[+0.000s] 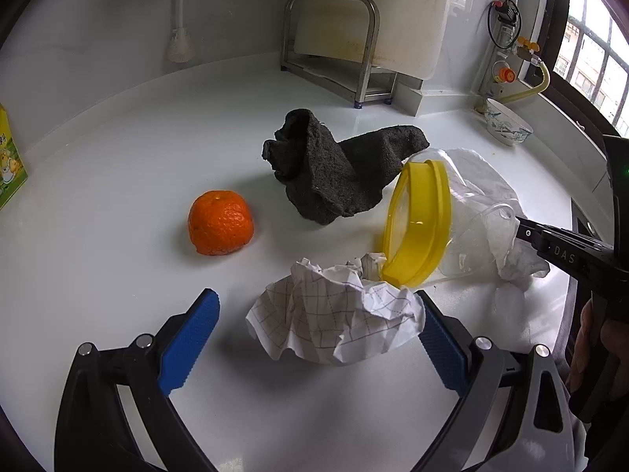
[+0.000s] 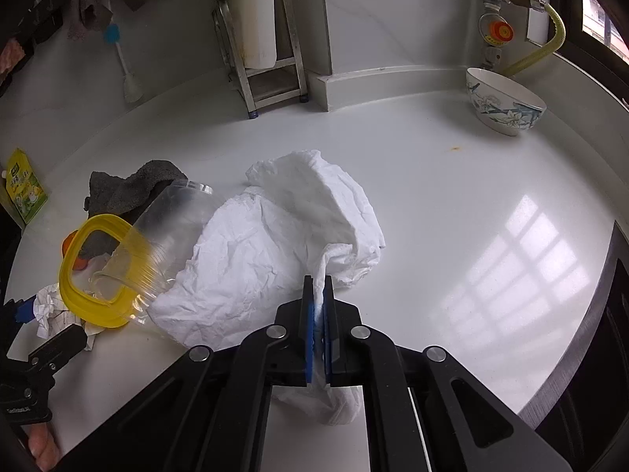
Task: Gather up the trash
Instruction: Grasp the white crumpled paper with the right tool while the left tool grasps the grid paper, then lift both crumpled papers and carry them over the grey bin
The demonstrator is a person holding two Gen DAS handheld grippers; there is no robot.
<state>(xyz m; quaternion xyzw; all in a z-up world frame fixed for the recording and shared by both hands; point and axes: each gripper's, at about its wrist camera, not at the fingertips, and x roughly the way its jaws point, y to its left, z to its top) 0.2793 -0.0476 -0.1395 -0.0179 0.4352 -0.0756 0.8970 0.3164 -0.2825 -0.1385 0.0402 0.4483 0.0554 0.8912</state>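
In the left wrist view, the left hand-held gripper [image 1: 316, 338] is spread wide around the paper ball [image 1: 338, 314] on the table [image 1: 118, 157]; the ball lies between the pads, nearer the right one.

In the right wrist view, the tissue [image 2: 275, 236] is pinched at its near edge by the right hand-held gripper [image 2: 319, 295], lying ahead-left.

In the right wrist view, the orange [image 2: 70, 242] is mostly hidden behind the yellow-rimmed jar [image 2: 118, 259]; at nine o'clock the green carton [image 1: 10, 165] is cut off.
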